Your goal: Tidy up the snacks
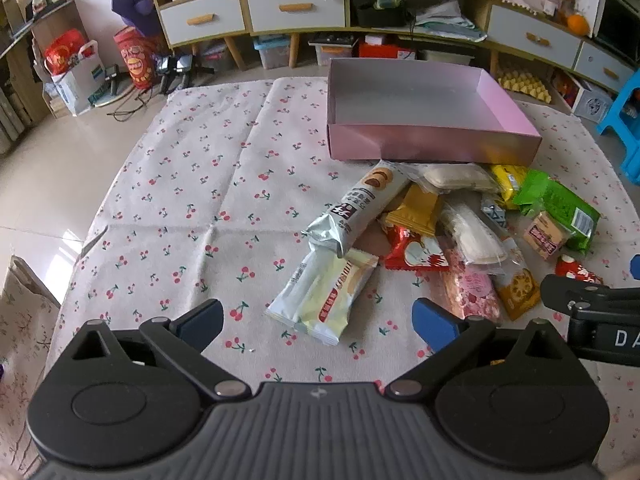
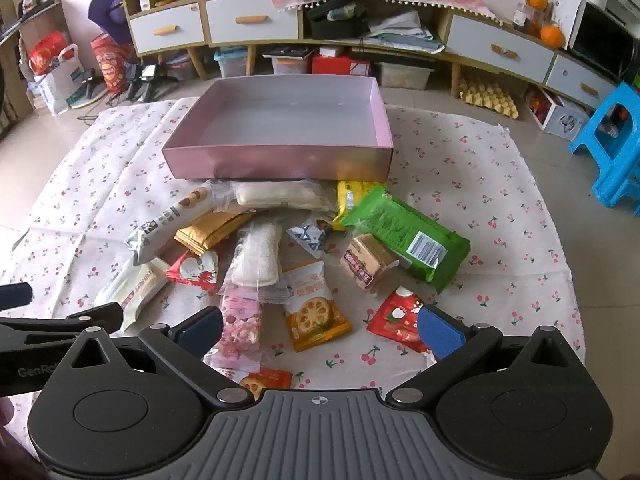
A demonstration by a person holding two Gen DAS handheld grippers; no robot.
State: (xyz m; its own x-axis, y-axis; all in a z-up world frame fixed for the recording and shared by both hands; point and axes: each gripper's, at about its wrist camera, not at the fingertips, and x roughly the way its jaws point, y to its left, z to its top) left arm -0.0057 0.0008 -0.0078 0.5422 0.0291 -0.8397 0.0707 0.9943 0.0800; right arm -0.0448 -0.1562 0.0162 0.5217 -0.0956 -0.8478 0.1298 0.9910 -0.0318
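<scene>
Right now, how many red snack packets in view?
2. One red packet lies left in the pile, beside the clear rice-cracker pack. The other red packet lies near right, below the green pack. More may be buried.

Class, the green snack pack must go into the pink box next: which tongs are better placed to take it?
Right. The green snack pack lies ahead of the open right tongs; from the left tongs it sits far right, across the pile. The pink box is empty.
</scene>
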